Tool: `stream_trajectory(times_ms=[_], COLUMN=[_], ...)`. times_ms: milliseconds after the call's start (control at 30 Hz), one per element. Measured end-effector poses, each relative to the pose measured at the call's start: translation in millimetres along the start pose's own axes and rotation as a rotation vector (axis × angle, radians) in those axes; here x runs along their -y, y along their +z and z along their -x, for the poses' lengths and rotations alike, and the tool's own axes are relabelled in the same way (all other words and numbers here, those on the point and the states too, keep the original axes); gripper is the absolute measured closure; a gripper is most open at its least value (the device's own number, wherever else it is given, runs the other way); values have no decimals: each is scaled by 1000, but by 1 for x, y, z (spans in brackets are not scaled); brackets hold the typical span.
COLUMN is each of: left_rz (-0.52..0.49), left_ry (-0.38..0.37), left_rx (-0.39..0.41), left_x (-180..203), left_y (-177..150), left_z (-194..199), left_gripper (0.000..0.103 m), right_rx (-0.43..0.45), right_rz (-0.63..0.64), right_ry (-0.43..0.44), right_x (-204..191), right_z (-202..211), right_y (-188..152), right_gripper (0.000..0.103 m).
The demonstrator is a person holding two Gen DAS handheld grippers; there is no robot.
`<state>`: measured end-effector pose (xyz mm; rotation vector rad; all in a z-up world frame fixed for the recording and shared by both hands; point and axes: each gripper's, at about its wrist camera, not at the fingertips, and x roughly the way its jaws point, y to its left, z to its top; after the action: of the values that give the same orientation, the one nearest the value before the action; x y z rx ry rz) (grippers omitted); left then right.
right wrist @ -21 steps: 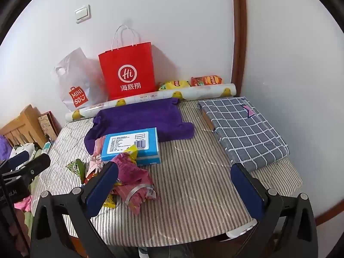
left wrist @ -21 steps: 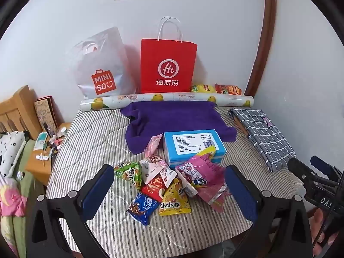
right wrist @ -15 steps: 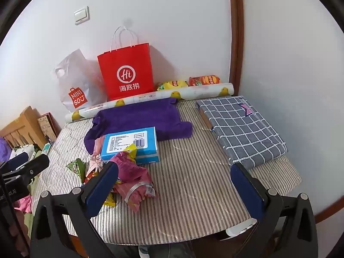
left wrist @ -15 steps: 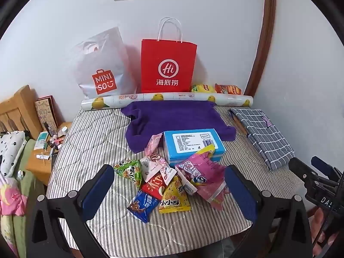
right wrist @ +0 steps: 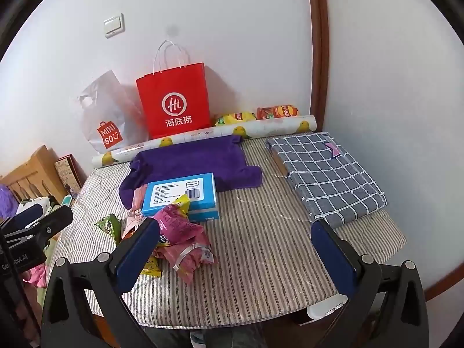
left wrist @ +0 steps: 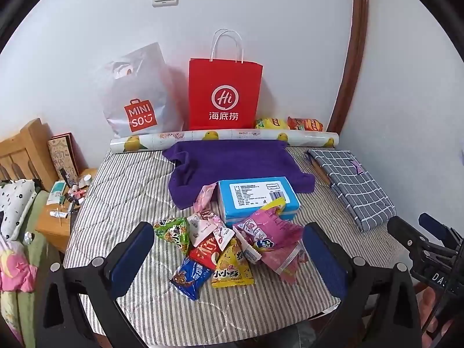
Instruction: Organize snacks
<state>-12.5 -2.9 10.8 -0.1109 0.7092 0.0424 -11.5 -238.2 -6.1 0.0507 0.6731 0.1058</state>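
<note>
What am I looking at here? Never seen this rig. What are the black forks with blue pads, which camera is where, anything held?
No robot: a person carries a two-finger gripper in each hand, each with a fisheye camera looking along its fingers. The black forks with blue pads are those fingers.

Left view: the left gripper stands open above a snack pile, nothing held. At the right edge is the other gripper.

Right view: the right gripper stands open over bare striped table, nothing held.

Also on the table: blue box, purple towel, checked cloth, a paper roll, red bag, white bag, two chip bags.
</note>
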Motion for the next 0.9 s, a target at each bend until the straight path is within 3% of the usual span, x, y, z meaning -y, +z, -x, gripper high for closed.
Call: stream_trajectory(times_ms=[900], left_rz=[-2], left_ry=[-5], left_rx=[15], left_x=[3], left_y=[-1], left_z=[5], left_gripper=[0], right_rx=[23], right_rz=[8], right_ry=[2], right_x=[-6], right_z=[9], right_y=[0], right_gripper=[0])
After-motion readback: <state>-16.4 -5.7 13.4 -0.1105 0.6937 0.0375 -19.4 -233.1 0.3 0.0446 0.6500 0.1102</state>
